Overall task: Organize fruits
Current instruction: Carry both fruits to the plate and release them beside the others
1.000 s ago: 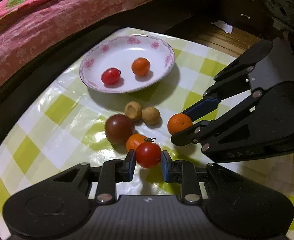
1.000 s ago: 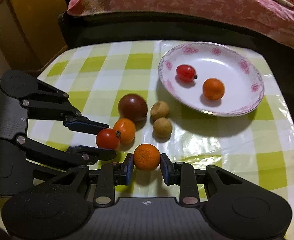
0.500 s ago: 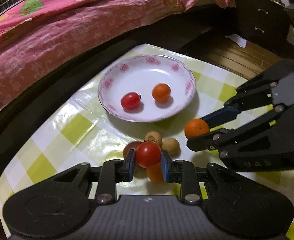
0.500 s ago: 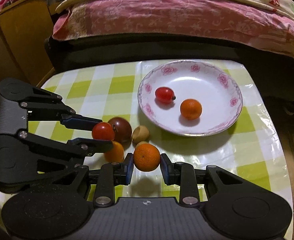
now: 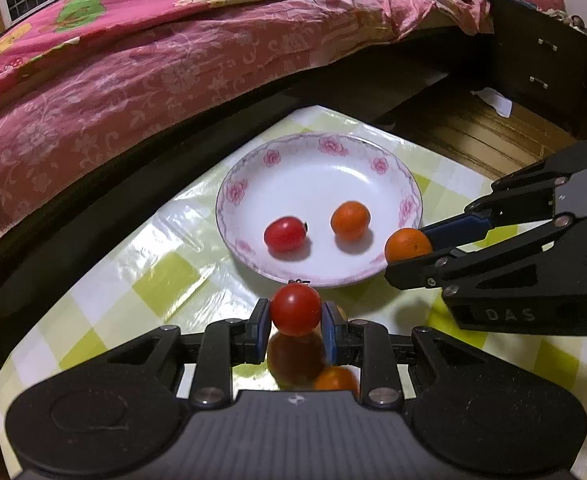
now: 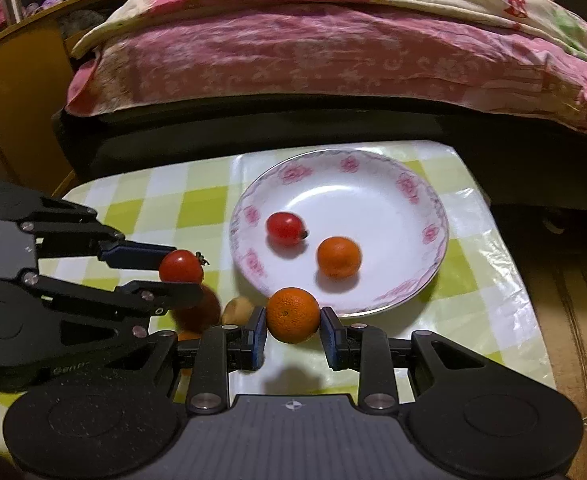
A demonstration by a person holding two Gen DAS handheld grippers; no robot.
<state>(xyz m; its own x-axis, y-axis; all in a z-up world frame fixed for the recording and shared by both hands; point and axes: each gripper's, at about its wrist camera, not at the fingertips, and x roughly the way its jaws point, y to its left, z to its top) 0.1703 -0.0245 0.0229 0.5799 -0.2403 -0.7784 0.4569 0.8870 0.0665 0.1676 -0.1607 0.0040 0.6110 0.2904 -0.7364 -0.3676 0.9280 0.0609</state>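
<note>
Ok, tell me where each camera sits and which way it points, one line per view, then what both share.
Left wrist: sits on the left gripper, looks along its fingers at the red tomato it holds and the plate; the right gripper enters from the right.
Right wrist: sits on the right gripper, looks along its fingers at the orange it holds; the left gripper enters from the left.
Shared: plate, its two fruits, checked tablecloth, pink bedspread.

Left wrist cam looks forward past its jaws, close and low above the table [image 5: 105,320], toward the bed [image 5: 133,52]. Right wrist cam does the same from alongside. Both share the plate [image 5: 235,192] [image 6: 439,216] just ahead of the jaws, and each sees the other unit.
</note>
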